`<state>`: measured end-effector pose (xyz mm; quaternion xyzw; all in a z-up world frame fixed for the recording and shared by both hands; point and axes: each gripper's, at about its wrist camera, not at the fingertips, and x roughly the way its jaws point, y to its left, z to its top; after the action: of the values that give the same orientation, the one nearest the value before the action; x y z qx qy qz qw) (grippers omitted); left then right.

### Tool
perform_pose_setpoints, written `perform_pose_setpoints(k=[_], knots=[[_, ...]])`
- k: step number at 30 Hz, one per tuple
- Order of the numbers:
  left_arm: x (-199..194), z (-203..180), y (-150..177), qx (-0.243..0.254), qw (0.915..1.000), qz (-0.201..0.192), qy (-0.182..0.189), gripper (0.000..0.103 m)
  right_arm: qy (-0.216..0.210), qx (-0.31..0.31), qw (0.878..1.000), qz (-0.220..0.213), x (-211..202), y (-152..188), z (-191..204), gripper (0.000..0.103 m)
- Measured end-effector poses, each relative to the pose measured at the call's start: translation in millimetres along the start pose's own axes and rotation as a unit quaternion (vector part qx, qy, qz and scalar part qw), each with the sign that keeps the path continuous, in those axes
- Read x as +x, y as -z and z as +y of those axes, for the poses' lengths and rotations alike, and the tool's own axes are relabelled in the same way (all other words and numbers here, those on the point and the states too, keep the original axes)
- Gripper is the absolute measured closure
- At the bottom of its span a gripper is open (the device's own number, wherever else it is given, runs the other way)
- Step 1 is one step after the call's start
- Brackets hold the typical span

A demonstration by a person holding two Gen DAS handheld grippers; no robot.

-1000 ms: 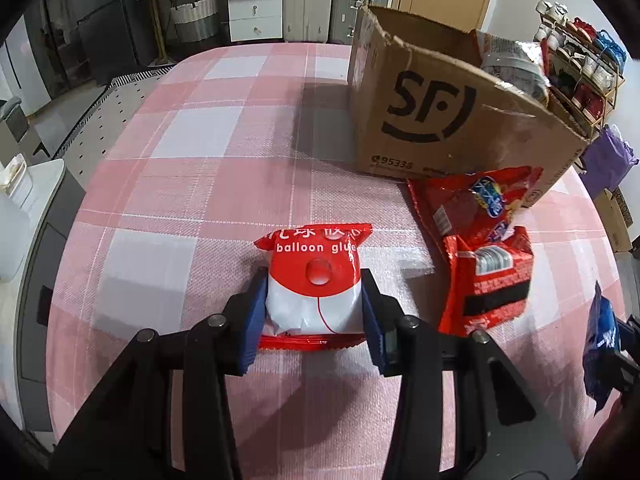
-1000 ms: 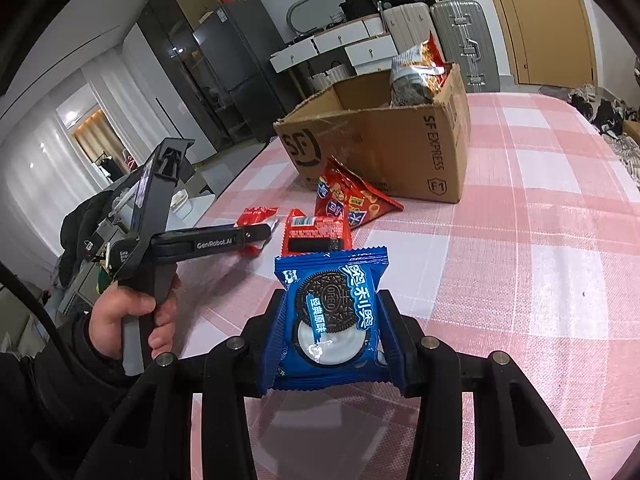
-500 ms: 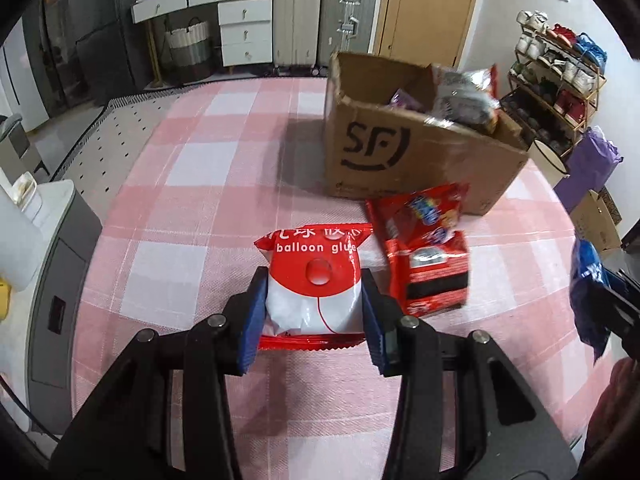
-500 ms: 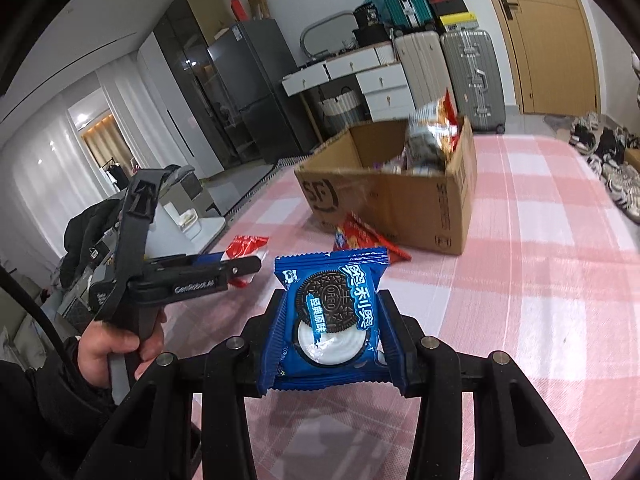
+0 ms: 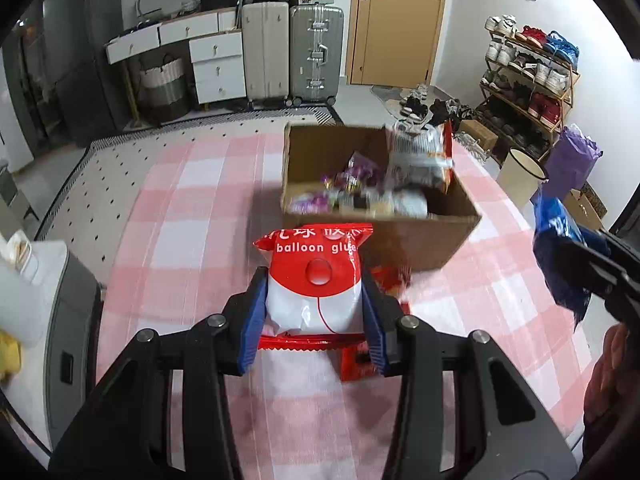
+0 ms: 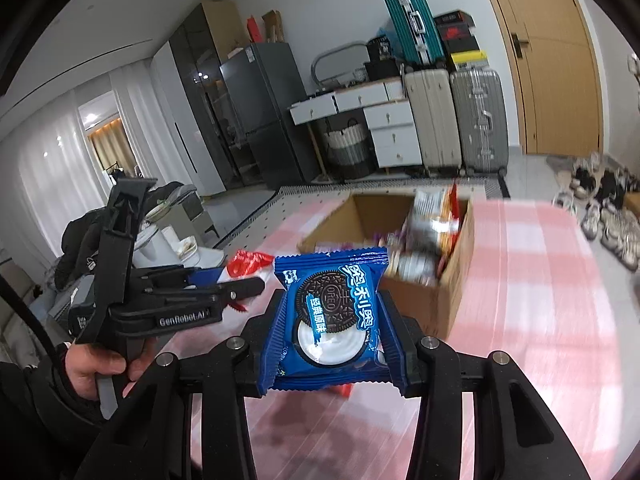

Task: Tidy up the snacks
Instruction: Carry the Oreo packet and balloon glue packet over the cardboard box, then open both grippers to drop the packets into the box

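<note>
Left wrist view: cardboard box [image 5: 460, 236] part-filled; left gripper [image 5: 315, 308] clamps balloon glue packet [image 5: 316, 280], right gripper [image 6: 332, 336] clamps Oreo packet [image 6: 328, 316]; red packets [image 5: 356, 364] remain on table.

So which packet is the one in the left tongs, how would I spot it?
Start at the cardboard box on the pink checked table. In front of it the left tongs grip a packet by its sides. It is red on top and white below, printed "balloon glue", unlike the blue Oreo pack in the right tongs.
</note>
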<state>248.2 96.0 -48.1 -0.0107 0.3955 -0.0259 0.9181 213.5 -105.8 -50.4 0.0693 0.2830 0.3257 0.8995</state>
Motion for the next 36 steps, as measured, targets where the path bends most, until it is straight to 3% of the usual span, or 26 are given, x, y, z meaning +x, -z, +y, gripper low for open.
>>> perform_pose_setpoints(k=[8,19,32,34,36], knots=[[13.4,-2.8,-55.6,0.002,0.9997,-0.007,0.023,0.063,-0.001,-0.017,1.000,-0.006,22.4,-53.7,-11.4,0.059],[74.6,-0.1,-118.6,-0.010,0.9988,0.022,0.043,0.063,0.012,-0.009,1.000,0.003,83.4,-101.6,-40.2,0.059],[124.1,-6.7,-139.4,-0.004,0.9977,0.049,0.047,0.062,0.030,-0.008,0.999,0.020,143.0,-120.9,-54.3,0.058],[131.3,-5.4,-138.9,-0.008,0.9971,0.058,0.049,0.062,0.031,-0.010,0.999,0.025,153.1,-119.7,-56.8,0.044],[136.4,-3.4,-139.2,-0.015,0.9969,0.063,0.045,0.058,0.027,-0.010,0.999,0.022,156.4,-118.2,-58.5,0.039]])
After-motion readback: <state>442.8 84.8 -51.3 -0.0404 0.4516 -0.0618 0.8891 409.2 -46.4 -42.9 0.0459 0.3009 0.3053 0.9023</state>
